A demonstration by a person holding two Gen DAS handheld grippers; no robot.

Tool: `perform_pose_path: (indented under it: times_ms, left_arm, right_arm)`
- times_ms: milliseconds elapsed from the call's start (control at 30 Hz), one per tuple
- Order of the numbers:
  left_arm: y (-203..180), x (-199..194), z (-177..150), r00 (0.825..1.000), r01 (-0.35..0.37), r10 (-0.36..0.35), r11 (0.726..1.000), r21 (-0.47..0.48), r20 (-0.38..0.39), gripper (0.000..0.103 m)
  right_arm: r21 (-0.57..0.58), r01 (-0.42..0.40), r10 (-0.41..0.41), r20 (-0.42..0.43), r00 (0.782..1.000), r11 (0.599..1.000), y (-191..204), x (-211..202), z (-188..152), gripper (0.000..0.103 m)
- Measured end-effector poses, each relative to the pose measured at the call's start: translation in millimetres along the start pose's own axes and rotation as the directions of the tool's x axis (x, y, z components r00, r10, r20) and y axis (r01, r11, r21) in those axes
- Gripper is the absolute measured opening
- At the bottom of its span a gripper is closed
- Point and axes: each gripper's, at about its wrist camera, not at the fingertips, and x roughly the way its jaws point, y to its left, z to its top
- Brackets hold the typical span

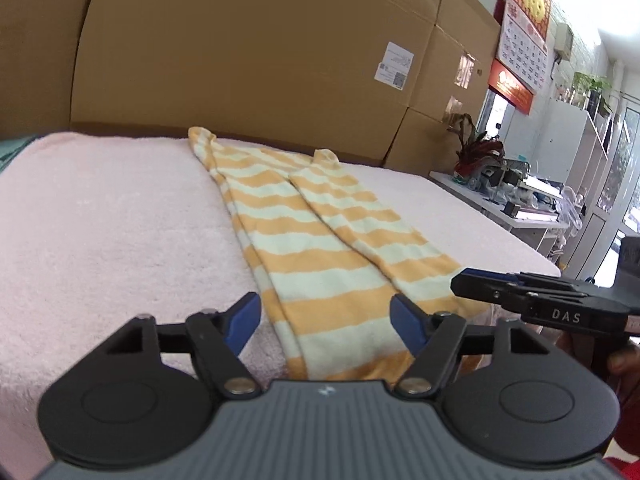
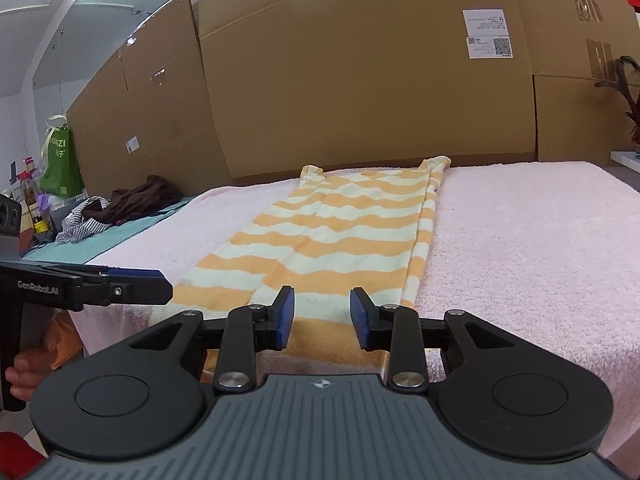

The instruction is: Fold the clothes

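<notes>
In the left wrist view, the left claw stood wide apart and empty over the near end of the striped garment, which lay lengthwise on the pink towel covering the table. The right claw reached in from the right, just beside the garment's near corner.

In the right wrist view, the right claw gaped empty above the garment's near hem, with cardboard boxes behind.
</notes>
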Motion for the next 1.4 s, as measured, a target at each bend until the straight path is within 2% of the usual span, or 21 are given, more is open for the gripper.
perform_pose_path:
  times_ms: [100,167,233,300,433,533,567,633,667,833,1000,1100,1167,1233,1267,1333,1367,1400]
  left_arm:
    - [12,4,1,1.000,0.027,-0.026,0.997,-0.079,0.008,0.045]
    - [19,5,2,0.999,0.039,-0.037,0.991,-0.125,0.014,0.044]
    - [24,3,2,0.999,0.043,-0.041,0.987,-0.157,0.015,0.037]
    - [24,1,2,0.999,0.037,-0.036,0.988,-0.148,0.015,0.033]
    - [17,-4,5,1.000,0.022,-0.021,0.996,-0.088,0.020,0.034]
    - [16,-2,6,0.999,0.039,-0.039,0.997,-0.063,0.003,0.033]
    - [16,0,6,0.999,0.048,-0.048,0.997,-0.060,-0.005,0.033]
    - [19,2,7,0.999,0.049,-0.051,0.996,-0.073,-0.013,0.020]
    - [21,4,8,0.999,0.050,-0.051,0.996,-0.080,-0.017,0.019]
    - [30,5,10,0.997,0.063,-0.067,0.991,-0.122,-0.032,0.015]
    - [38,0,9,0.998,0.052,-0.056,0.987,-0.154,-0.021,0.013]
    - [40,2,8,0.994,0.102,-0.109,0.979,-0.177,-0.027,0.014]
    - [34,1,8,0.994,0.106,-0.110,0.982,-0.153,-0.014,0.019]
    - [31,4,8,0.996,0.087,-0.091,0.988,-0.131,-0.025,0.019]
    - [29,5,8,0.996,0.077,-0.081,0.990,-0.120,-0.031,0.016]
    - [31,6,8,0.996,0.079,-0.083,0.989,-0.128,-0.027,0.001]
    - [32,6,9,0.996,0.081,-0.084,0.988,-0.134,-0.024,0.001]
    - [31,5,9,0.996,0.079,-0.083,0.988,-0.131,-0.022,0.001]
  right_arm:
    - [0.021,0.014,-0.014,0.007,1.000,1.000,-4,-1,1,0.038]
    - [0.038,0.019,-0.020,0.020,1.000,0.999,-6,-1,2,0.038]
    - [0.053,0.008,-0.010,0.036,0.999,0.999,-6,0,3,0.038]
    - [0.054,0.001,-0.003,0.040,0.999,0.999,-5,2,4,0.039]
    - [0.065,0.009,-0.011,0.033,0.999,0.998,-8,4,5,0.039]
    - [0.093,-0.039,0.036,0.029,0.999,0.995,-10,4,8,0.038]
    - [0.095,-0.058,0.056,0.027,0.998,0.994,-9,4,8,0.035]
    - [0.077,-0.071,0.070,0.011,0.997,0.995,-5,7,8,0.030]
    - [0.067,-0.076,0.076,0.003,0.997,0.995,-2,8,8,0.027]
    - [0.030,-0.077,0.078,-0.026,0.997,0.997,6,14,2,0.027]
    - [0.049,-0.089,0.090,-0.023,0.996,0.995,3,16,0,0.028]
    - [0.078,-0.111,0.112,-0.010,0.994,0.991,-2,15,-3,0.030]
    - [0.113,-0.138,0.137,0.014,0.990,0.984,-7,14,-7,0.032]
    - [0.109,-0.150,0.148,0.031,0.989,0.983,-8,13,-10,0.031]
    - [0.093,-0.141,0.139,0.030,0.990,0.986,-6,12,-10,0.028]
    - [0.054,-0.098,0.097,0.019,0.995,0.994,-1,13,-8,0.014]
    - [0.038,-0.066,0.066,0.007,0.998,0.997,0,15,-5,0.002]
    - [0.049,-0.070,0.070,-0.003,0.998,0.996,-1,15,-2,0.002]
